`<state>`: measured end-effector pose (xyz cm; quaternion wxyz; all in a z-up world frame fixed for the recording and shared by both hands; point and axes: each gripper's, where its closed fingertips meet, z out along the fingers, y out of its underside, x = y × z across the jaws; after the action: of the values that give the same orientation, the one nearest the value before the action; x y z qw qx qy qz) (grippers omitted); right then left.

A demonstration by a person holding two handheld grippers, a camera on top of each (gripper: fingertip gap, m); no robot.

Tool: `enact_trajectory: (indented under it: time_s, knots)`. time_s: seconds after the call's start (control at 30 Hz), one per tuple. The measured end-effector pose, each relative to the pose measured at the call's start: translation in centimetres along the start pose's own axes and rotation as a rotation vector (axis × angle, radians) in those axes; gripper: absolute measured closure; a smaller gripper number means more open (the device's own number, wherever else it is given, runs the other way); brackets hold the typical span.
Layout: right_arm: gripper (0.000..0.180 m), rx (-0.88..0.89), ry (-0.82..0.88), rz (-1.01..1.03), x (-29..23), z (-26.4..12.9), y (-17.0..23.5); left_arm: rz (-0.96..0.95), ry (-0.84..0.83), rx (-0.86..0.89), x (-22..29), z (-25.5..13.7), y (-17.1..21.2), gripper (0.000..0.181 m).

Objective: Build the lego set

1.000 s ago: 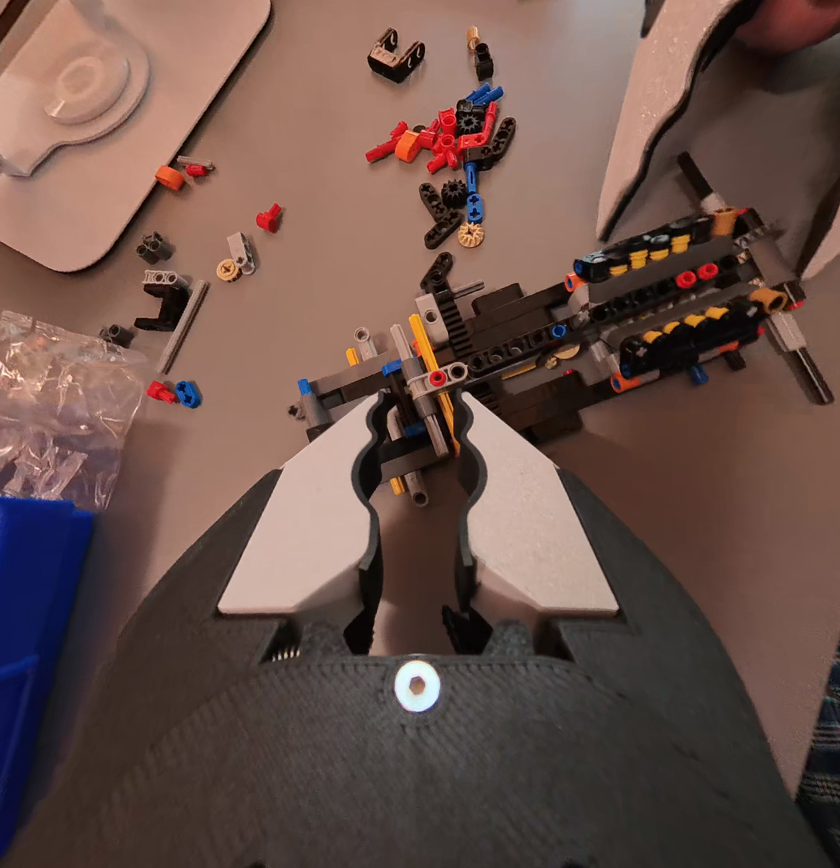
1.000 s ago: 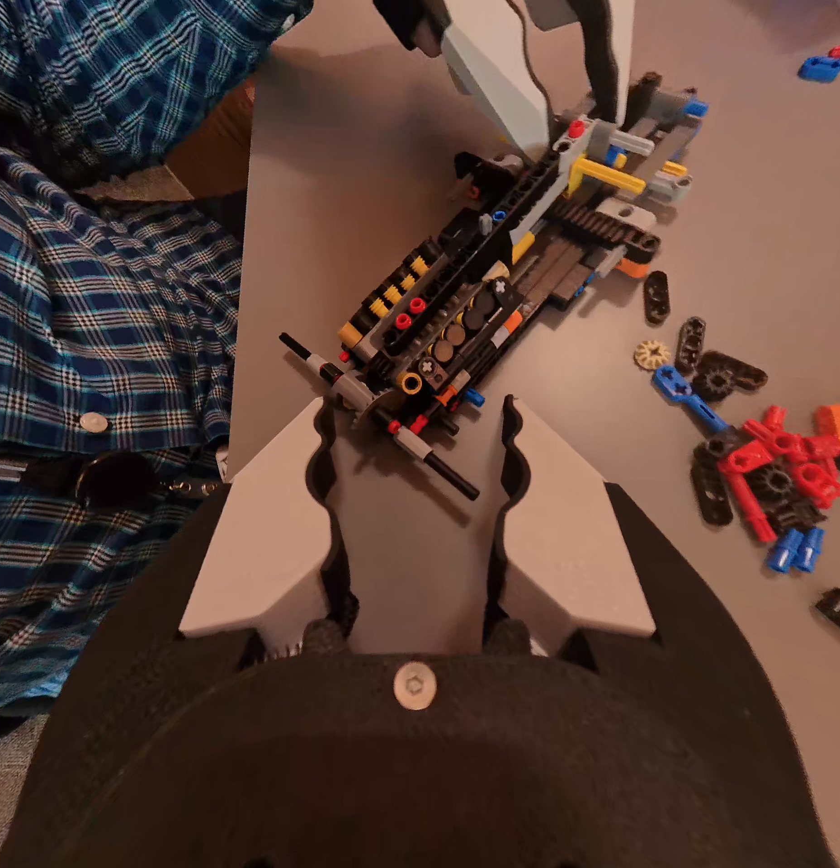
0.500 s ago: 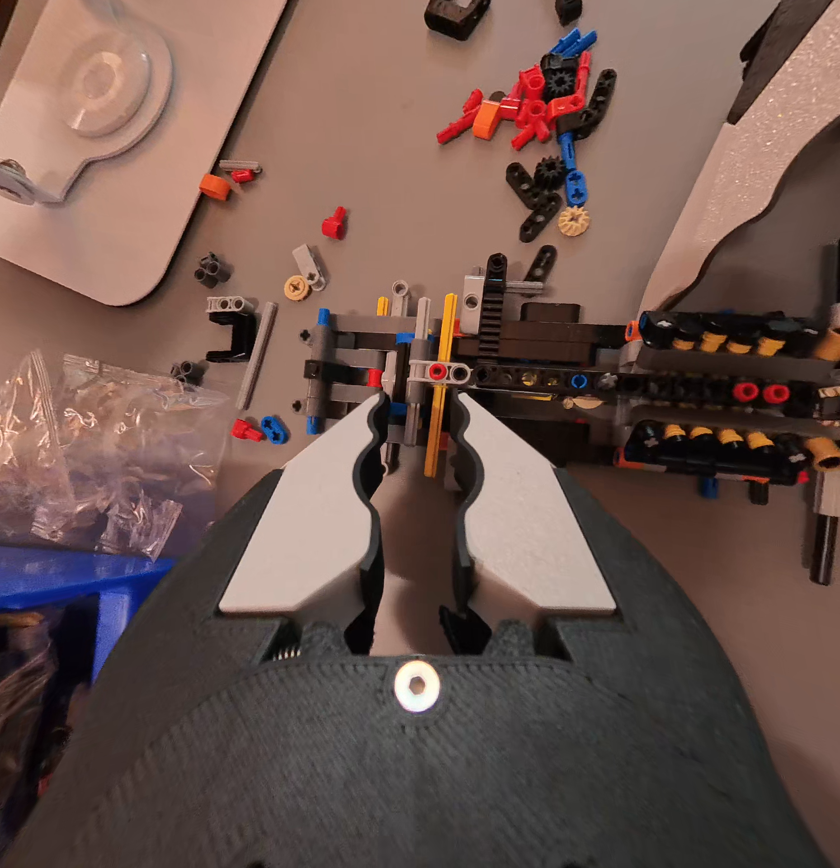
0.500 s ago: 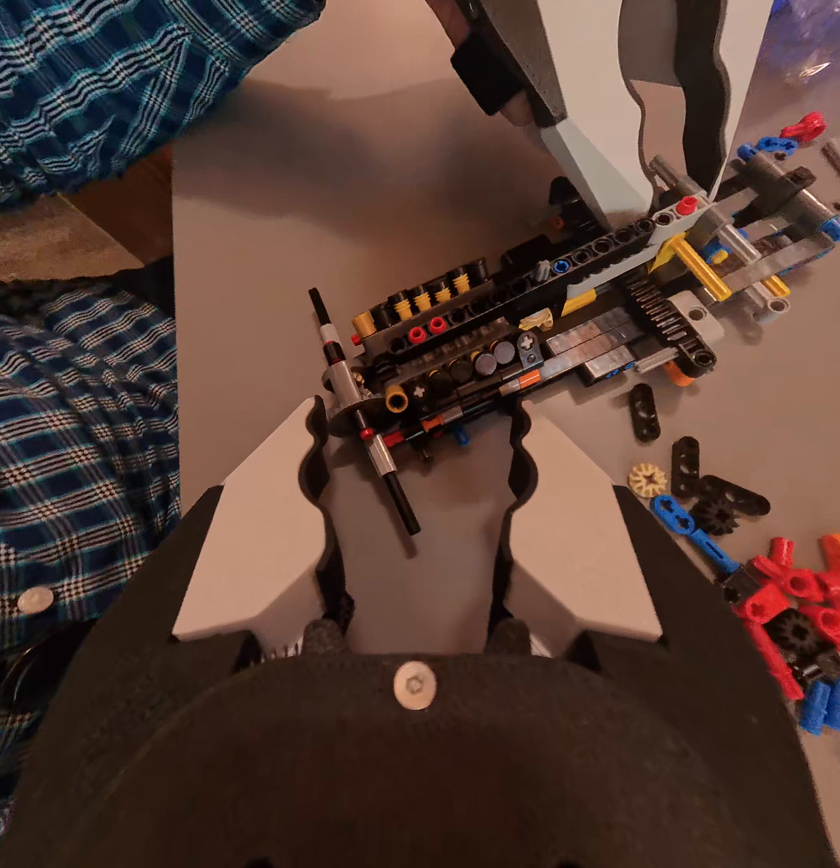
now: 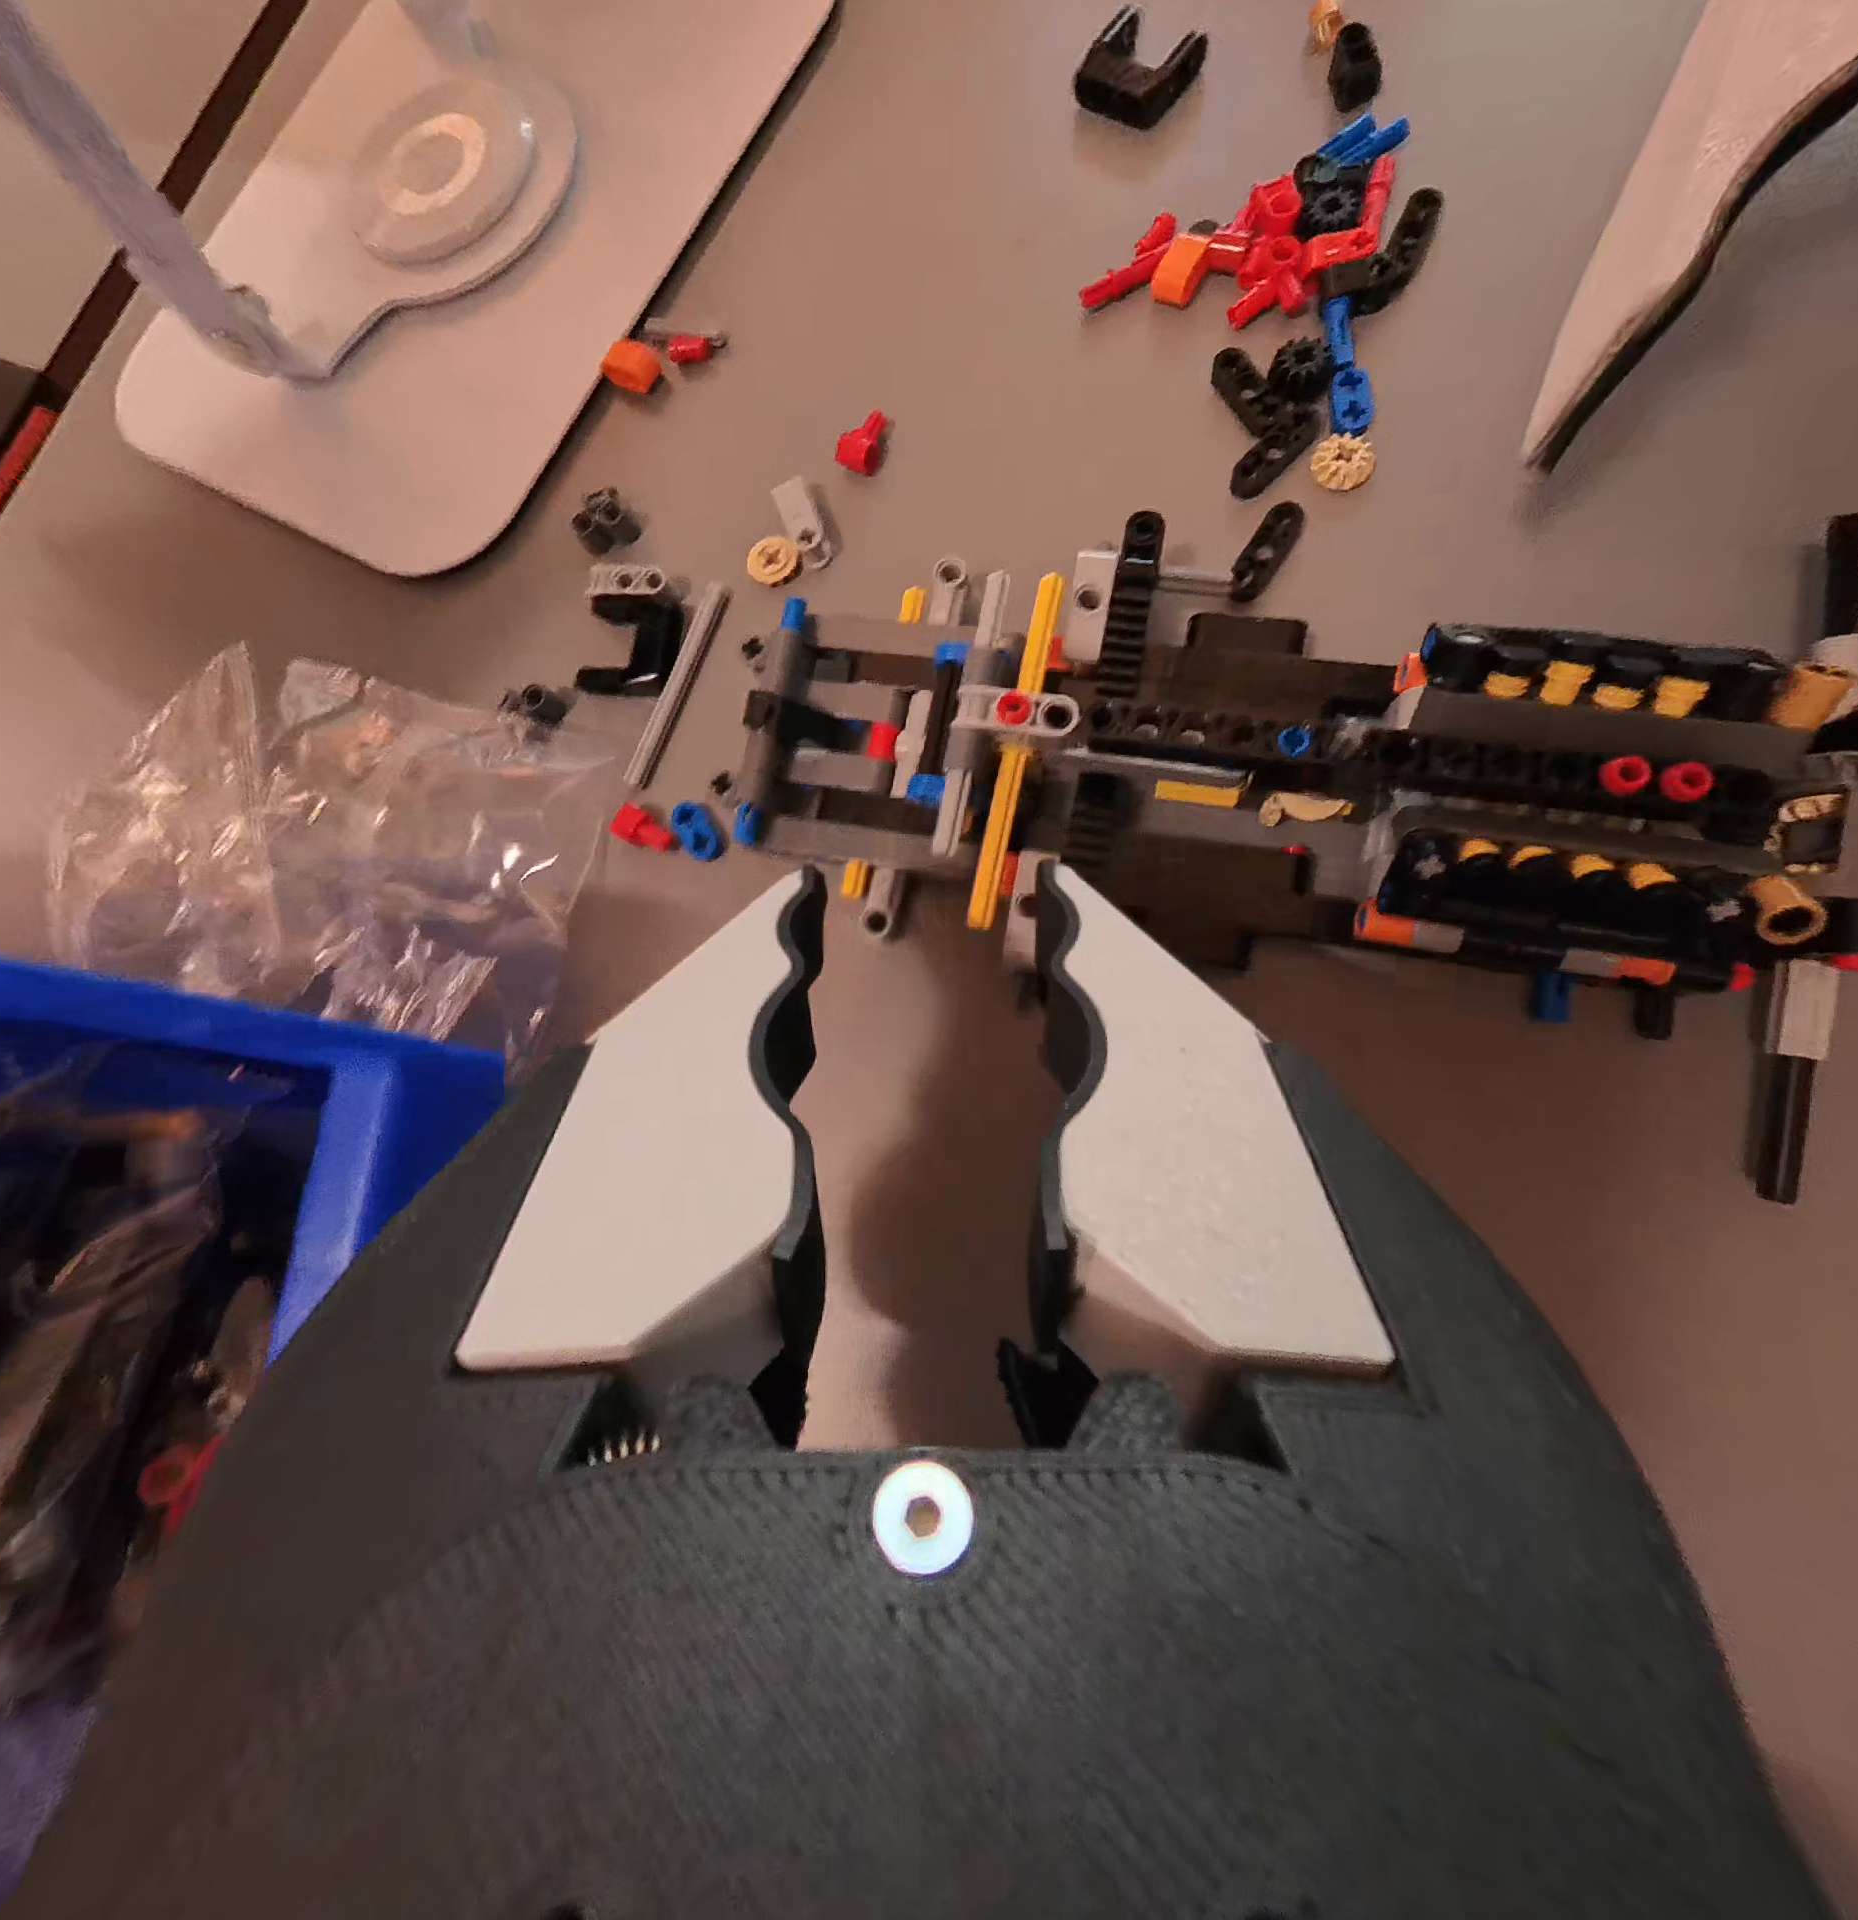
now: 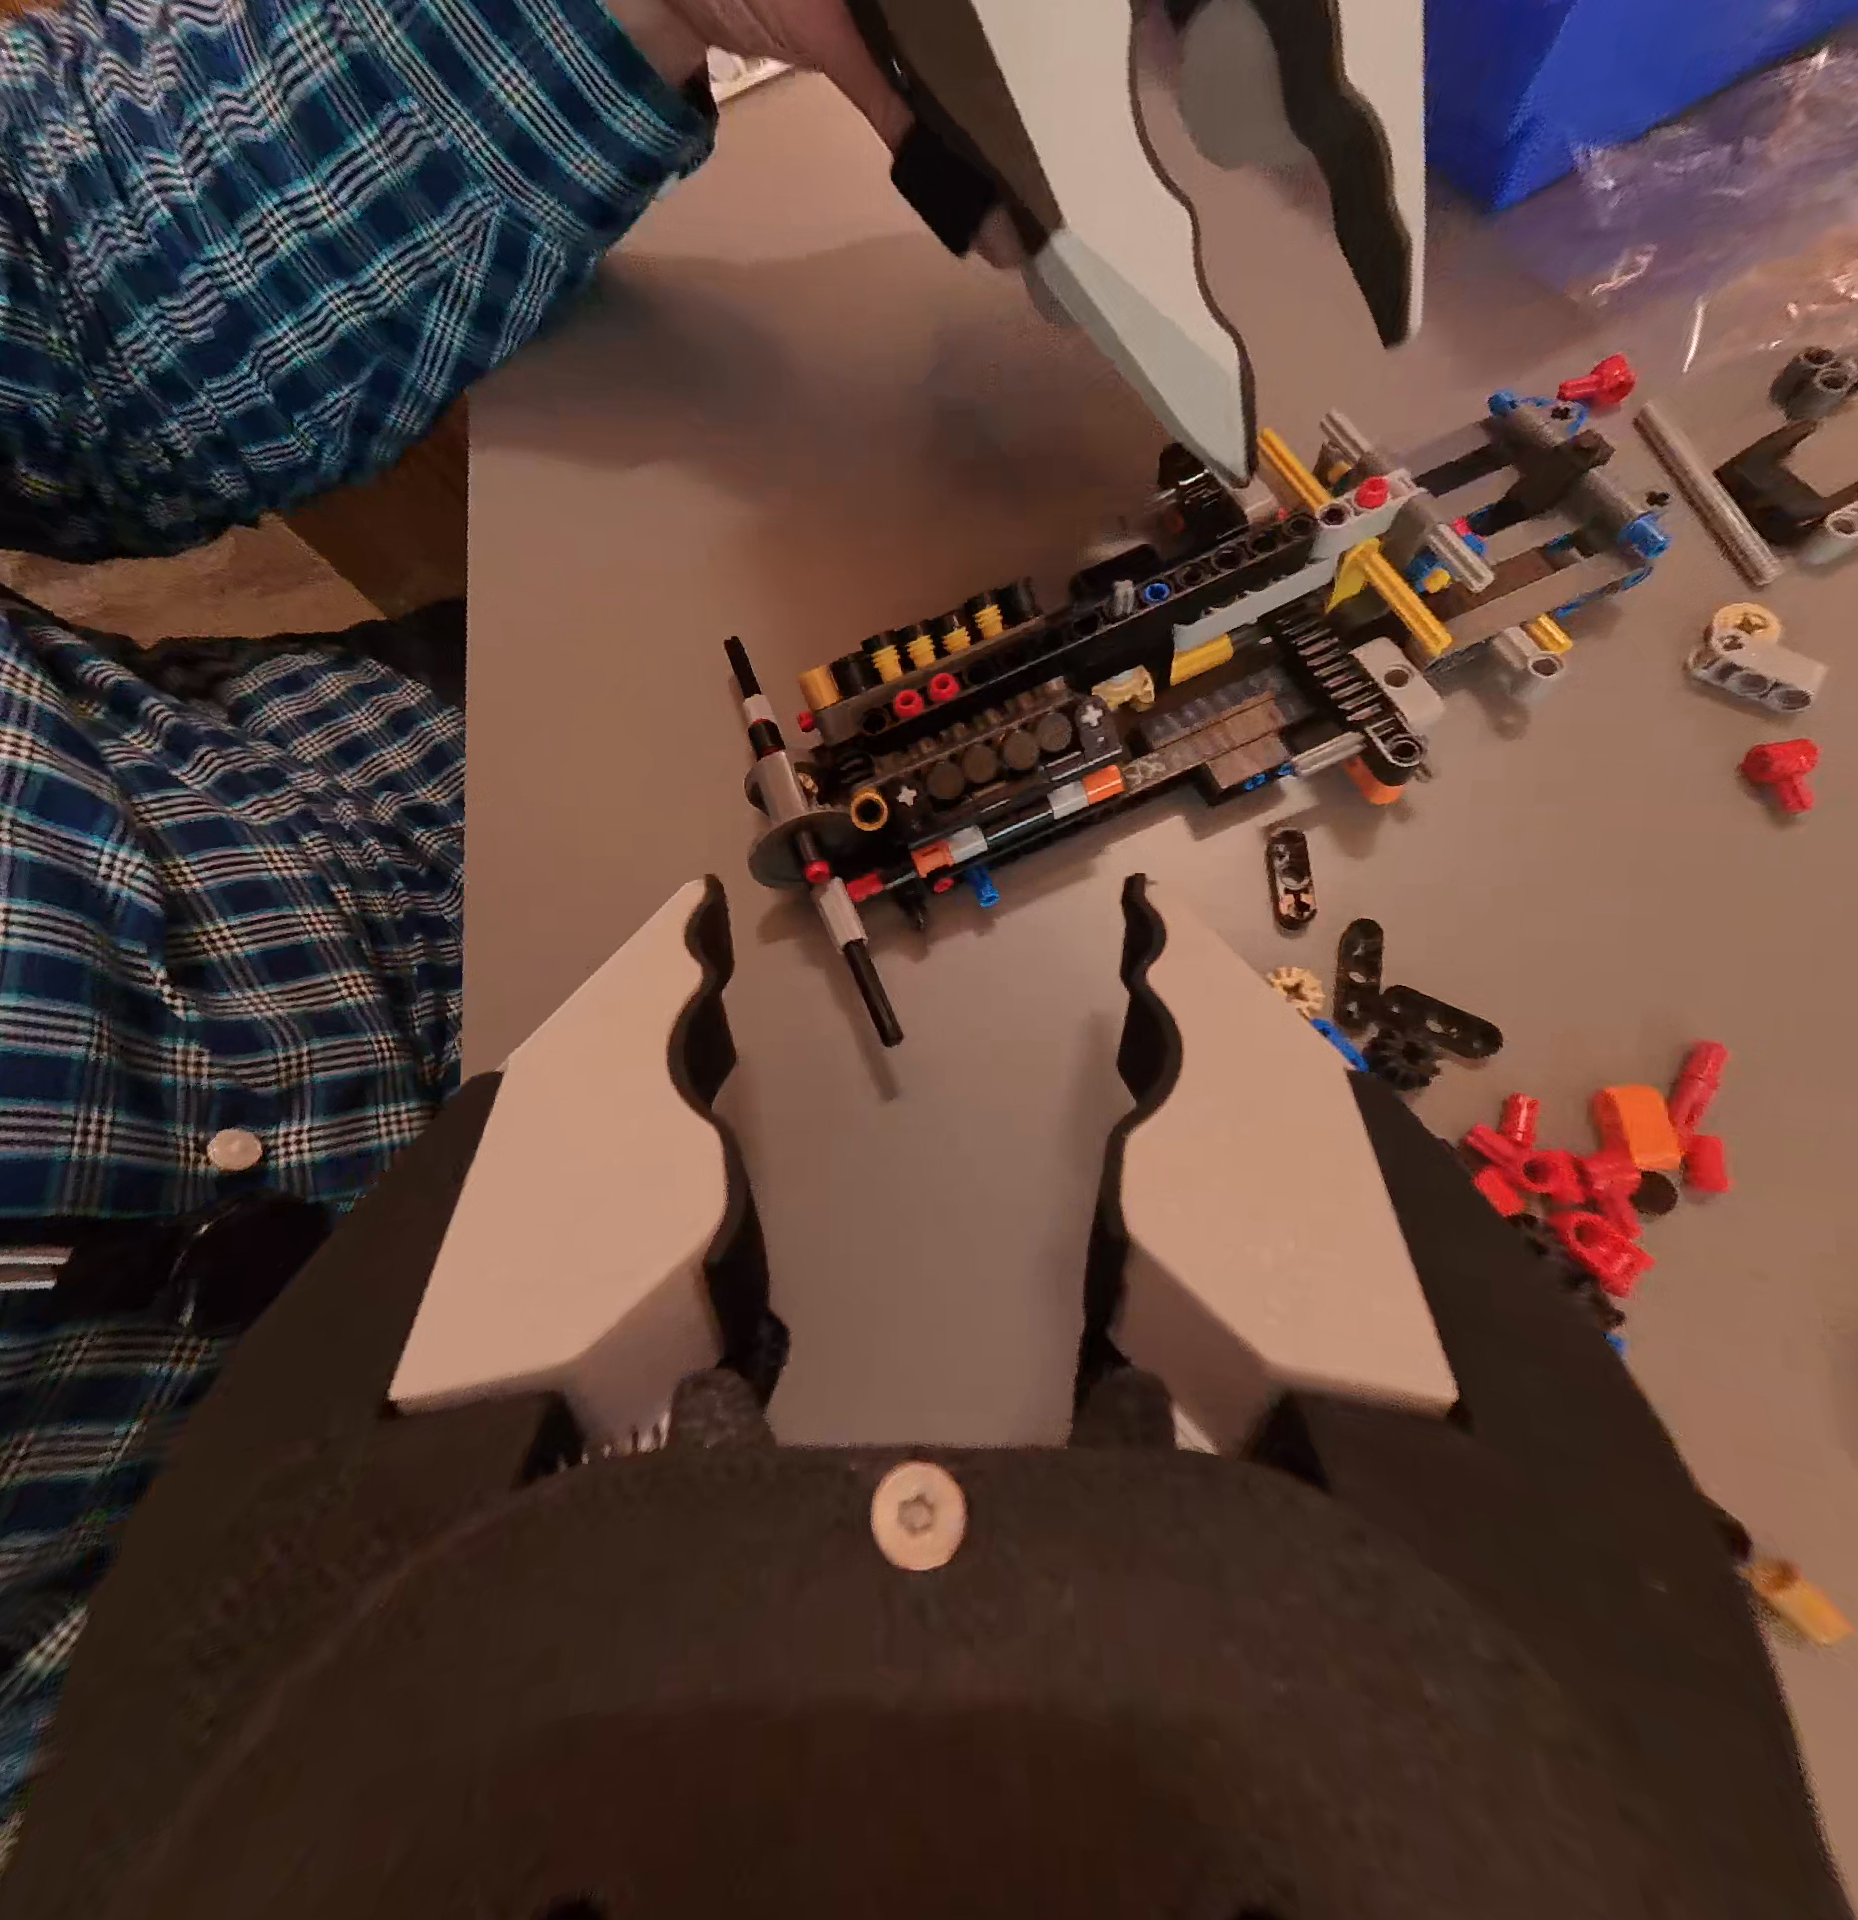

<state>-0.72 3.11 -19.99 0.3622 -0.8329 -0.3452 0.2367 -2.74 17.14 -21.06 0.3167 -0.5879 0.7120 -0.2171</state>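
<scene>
A half-built model [image 5: 1195,769] is lying flat across the middle of the left wrist frame, long side running left to right, seemingly set down so both tools can be working on it from opposite ends. The left gripper [image 5: 925,894] is hovering just short of its near edge, jaws parted to a moderate gap and holding nothing; the tips are flanking a yellow axle [image 5: 1013,769] and a grey pin [image 5: 883,902] that are sticking out of the frame, though whether they are touching cannot be told. In the right wrist view, the model [image 6: 1143,686] is sitting at centre, and the right gripper [image 6: 920,904] is waiting with jaws spread wide and empty, its tips to either side of a black rod [image 6: 868,977] jutting from the engine end, apart from it. Loose parts [image 5: 1289,260] are lying scattered at upper right of the left frame, probably kept within easy reach, while a plastic bag [image 5: 312,831] and a blue bin [image 5: 229,1122] are sitting at left. The model looks far from finished.
</scene>
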Motion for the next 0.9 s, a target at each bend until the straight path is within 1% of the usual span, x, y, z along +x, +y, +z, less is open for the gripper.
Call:
enact_trajectory:
  time_s: [0.13,0.2,0.33,0.43,0.57,0.7,0.8,0.9]
  knots:
    - [0.107,-0.043,-0.058,0.022,0.5,0.6,0.4,-0.095,0.071,0.05,0.9,-1.7,0.4,0.141]
    - [0.105,-0.069,-0.099,0.029,0.0,1.7,0.7,-0.101,0.059,0.05,0.7,-1.7,0.7,0.142]
    - [0.103,-0.08,-0.122,0.028,-1.0,3.2,0.3,-0.063,0.093,0.016,1.3,-1.0,1.3,0.143]
    - [0.107,-0.071,-0.158,0.03,-2.3,4.0,-0.3,-0.052,0.106,0.011,1.3,-0.6,1.5,0.145]
    - [0.103,-0.064,-0.198,0.007,-3.6,5.0,-0.6,-0.033,0.106,0.009,1.2,-0.7,1.8,0.145]
    - [0.101,-0.024,-0.147,0.004,-2.0,3.7,-1.3,-0.049,0.103,0.042,1.5,-2.1,1.5,0.144]
    - [0.089,0.005,-0.086,-0.004,-0.2,2.7,-1.7,-0.044,0.096,0.066,2.0,-2.8,1.2,0.144]
    - [0.086,-0.009,-0.03,-0.034,1.1,2.4,-1.4,-0.057,0.102,0.063,2.1,-2.8,1.9,0.143]
